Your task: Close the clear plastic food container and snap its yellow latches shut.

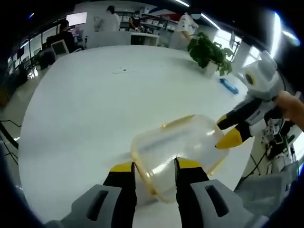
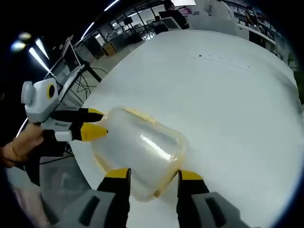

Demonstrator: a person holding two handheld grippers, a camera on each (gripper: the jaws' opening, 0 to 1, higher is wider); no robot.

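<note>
Yellow-tipped jaws of the left gripper (image 1: 153, 167) stand spread on either side of the near end of the clear container (image 1: 178, 152), its wall passing between them; whether they touch the plastic I cannot tell. From the right gripper view, the right gripper (image 2: 149, 175) does the same at the opposite end, jaws apart with the box bulging up between them, contact again unclear. Each gripper also shows in the other's view, reaching in from the side with its yellow tips at or just beside the box.

The container (image 2: 140, 154) sits near the edge of the white table (image 1: 95, 104), close to the corner where cables hang down beyond it. Yellow trim runs along its rim, and a yellow latch (image 1: 178, 121) shows on the far long side. Whether the lid is fully seated is hard to say through the clear, blurred plastic.

It looks light and thin-walled, likely to flex if squeezed and to skid on the smooth tabletop, so near the edge that matters. The glossy sides would probably slip under a pinch. Better purchase seems to be the stiffer yellow rim and the latches themselves: brace one end with one gripper while the other presses a latch down against the side.

A potted plant (image 1: 209, 52) and a small blue object (image 1: 229, 86) stand well apart at the far side.
</note>
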